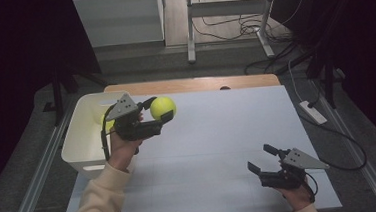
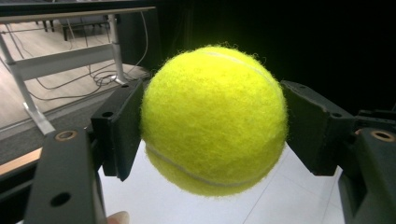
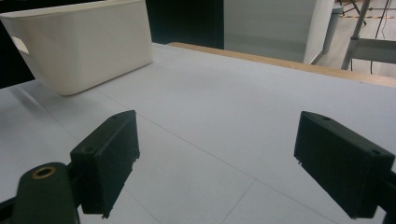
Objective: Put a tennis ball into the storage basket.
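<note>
A yellow tennis ball [image 1: 163,107] hangs above the white table, just right of the white bin [image 1: 83,124]. My left gripper [image 1: 159,109] is shut on it; in the left gripper view both black pads [image 2: 122,130] press the sides of the ball [image 2: 214,119]. Another yellow ball [image 1: 106,122] lies inside the bin, partly hidden behind the left gripper. My right gripper [image 1: 264,159] stands open low over the table near the front right, and in the right gripper view its jaws [image 3: 215,163] are wide apart with nothing between them. The bin [image 3: 84,44] shows far off at the upper left there.
The white table surface [image 1: 218,134] spreads between the two hands. A wooden strip [image 1: 189,85] runs along its far edge. Beyond it stand a desk frame [image 1: 229,13] and loose cables on the floor. A white power strip [image 1: 312,111] lies on the floor at the right.
</note>
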Available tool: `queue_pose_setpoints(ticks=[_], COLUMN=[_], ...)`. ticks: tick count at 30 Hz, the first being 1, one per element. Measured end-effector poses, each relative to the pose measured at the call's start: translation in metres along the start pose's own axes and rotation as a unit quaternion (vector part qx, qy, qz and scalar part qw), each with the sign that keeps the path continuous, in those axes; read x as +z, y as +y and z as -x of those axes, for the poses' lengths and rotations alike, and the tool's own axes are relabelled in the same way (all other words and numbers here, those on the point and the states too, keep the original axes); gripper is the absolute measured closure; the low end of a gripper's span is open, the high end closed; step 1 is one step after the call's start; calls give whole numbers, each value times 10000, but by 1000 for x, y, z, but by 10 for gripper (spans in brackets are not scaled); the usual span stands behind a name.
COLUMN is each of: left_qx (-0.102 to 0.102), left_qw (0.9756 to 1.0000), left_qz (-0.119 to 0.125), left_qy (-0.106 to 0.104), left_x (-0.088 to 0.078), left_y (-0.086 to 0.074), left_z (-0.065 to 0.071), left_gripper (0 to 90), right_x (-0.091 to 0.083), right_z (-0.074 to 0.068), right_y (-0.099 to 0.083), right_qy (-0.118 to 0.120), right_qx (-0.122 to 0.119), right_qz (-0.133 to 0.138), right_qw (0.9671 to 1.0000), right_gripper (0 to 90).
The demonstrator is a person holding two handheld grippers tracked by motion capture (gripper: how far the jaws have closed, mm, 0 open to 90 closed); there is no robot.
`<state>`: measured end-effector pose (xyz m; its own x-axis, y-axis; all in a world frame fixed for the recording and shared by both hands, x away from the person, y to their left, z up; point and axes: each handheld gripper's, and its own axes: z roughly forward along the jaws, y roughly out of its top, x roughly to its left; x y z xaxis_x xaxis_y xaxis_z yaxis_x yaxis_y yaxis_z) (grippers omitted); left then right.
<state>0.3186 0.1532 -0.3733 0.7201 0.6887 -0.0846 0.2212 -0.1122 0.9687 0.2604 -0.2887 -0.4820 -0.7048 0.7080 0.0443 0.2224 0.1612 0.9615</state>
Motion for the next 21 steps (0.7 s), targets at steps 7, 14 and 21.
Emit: queue_pose_setpoints(ticks=[7, 14, 21], left_qx=[-41, -80, -127], left_qw=[9999, 9995, 9989], left_qz=[19, -1, -13], left_qy=[148, 295, 460], left_x=[-8, -15, -21], left_y=[0, 0, -2], left_z=[-7, -15, -23], left_gripper=[269, 270, 269], right_x=[1, 1, 1], right_z=[-1, -1, -1], right_y=[0, 0, 0], right_qy=[5, 7, 6], right_qx=[-3, -7, -9], right_qz=[-11, -15, -16], right_qw=[10000, 10000, 10000], right_gripper=[138, 138, 138])
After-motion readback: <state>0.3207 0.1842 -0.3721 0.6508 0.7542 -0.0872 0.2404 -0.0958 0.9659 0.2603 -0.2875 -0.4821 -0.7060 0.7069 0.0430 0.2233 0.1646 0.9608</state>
